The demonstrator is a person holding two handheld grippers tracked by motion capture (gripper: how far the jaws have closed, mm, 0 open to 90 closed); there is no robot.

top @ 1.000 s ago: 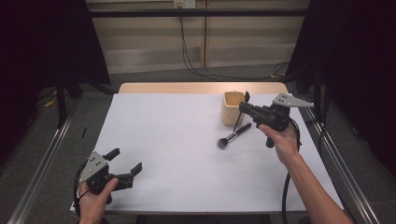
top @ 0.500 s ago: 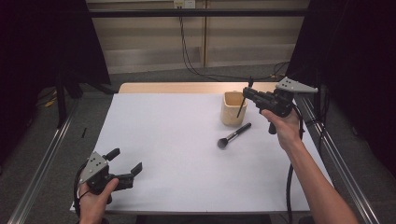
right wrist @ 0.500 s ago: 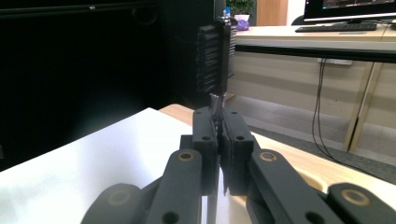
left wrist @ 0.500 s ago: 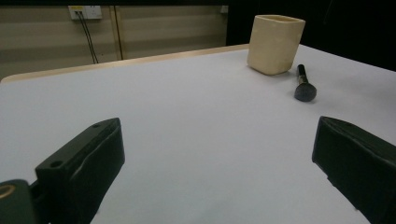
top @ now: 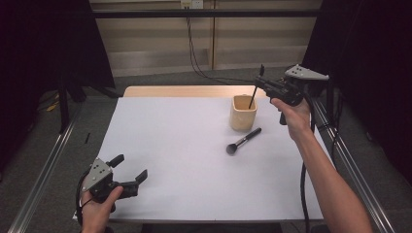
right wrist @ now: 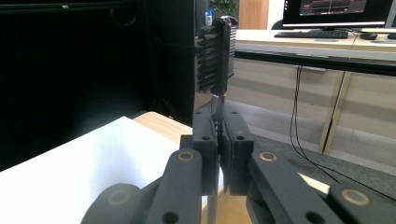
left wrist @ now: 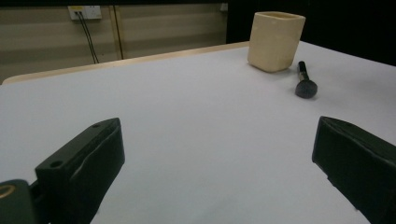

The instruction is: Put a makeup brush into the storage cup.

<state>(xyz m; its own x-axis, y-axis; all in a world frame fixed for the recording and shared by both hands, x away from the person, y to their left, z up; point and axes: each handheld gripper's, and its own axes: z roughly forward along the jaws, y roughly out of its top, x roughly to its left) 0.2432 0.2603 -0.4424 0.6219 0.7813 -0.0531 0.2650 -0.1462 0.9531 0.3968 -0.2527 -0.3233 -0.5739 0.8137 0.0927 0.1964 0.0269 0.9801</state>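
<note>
A beige square cup stands at the back right of the white table. A black makeup brush lies flat just in front of it, bristles toward me. My right gripper hovers above and right of the cup, shut on a thin black comb brush. Its bristled head sticks up above the jaws, and its lower end points down into the cup's mouth. My left gripper rests open at the front left with nothing between its jaws.
The white sheet covers the table, and a wooden strip shows along the far edge. Metal rails run along both sides of the table. Cables hang down the back wall to the floor.
My right gripper has risen and moved back from low over the table to above the cup, carrying the thin brush upright. The left gripper has stayed put.
</note>
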